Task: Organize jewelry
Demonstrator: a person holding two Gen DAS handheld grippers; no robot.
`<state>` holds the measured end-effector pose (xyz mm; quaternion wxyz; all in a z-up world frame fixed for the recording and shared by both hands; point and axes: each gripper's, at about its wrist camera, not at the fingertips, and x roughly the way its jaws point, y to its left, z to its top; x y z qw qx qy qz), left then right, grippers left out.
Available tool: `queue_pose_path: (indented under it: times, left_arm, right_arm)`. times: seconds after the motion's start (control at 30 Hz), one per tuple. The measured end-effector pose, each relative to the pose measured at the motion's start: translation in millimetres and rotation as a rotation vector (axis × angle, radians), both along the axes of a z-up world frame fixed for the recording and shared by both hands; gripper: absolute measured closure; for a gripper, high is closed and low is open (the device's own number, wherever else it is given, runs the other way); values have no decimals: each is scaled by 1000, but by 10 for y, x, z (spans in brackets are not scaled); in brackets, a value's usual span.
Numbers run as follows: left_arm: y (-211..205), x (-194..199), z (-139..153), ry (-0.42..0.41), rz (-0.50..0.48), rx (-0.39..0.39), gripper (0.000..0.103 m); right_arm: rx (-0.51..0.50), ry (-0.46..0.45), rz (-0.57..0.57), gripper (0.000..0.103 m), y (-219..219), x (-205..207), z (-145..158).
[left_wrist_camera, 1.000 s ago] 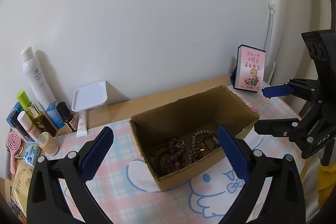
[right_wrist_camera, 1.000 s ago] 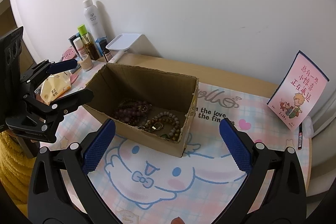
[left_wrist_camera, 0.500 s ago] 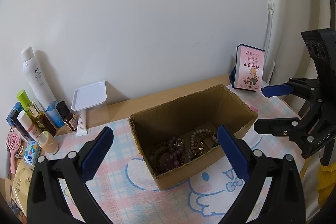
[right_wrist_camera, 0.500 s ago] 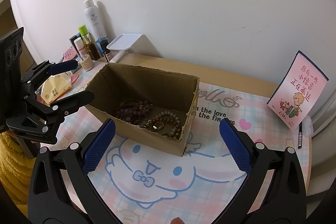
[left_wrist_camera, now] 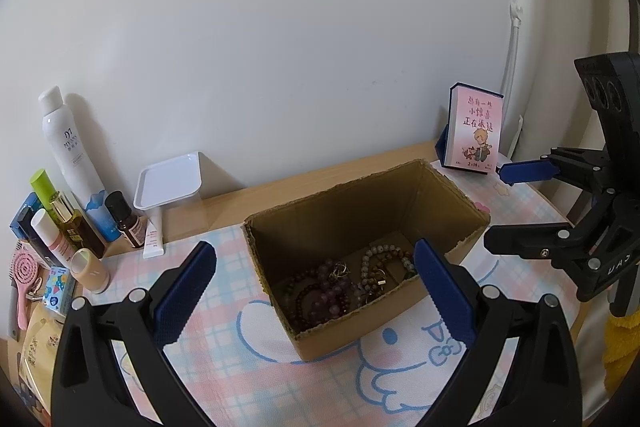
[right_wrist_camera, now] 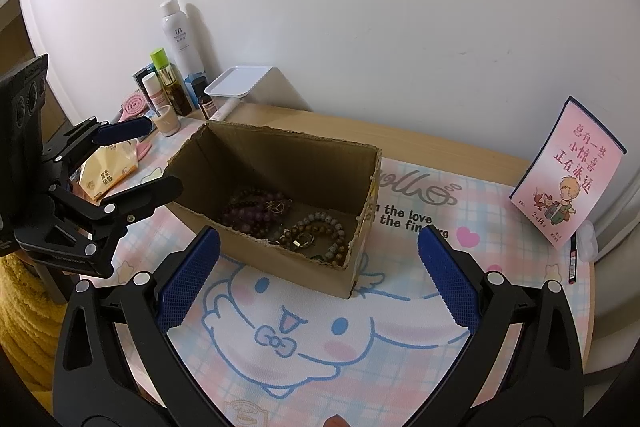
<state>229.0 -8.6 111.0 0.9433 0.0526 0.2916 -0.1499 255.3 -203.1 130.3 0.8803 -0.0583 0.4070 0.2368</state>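
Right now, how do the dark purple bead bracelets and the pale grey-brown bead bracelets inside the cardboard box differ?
The dark purple bead bracelets are dark and glossy; the pale grey-brown bead bracelets look lighter and duller. The purple ones lie nearer the left gripper end of the brown cardboard box; the pale ones lie toward its other end. Both rest loose on the box floor, with small metal rings among them.

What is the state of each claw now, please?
Left claw: open, holding nothing.
Right claw: open, holding nothing.
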Motion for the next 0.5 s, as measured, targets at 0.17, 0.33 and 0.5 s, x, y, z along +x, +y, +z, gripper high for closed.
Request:
queue_pose_path:
  times: [0.17, 0.33, 0.5]
  left_arm:
    - [3, -1, 0, 1, 3, -2, 5]
    - [5, -8, 4, -2, 4, 2, 5]
    - [20, -7, 5, 1, 8, 3, 5]
  right_arm:
    - [0, 0, 1, 8, 5, -5, 0]
    - [3, 0, 2, 8, 4, -10, -5]
    - [1, -2, 6, 8, 19, -23, 1]
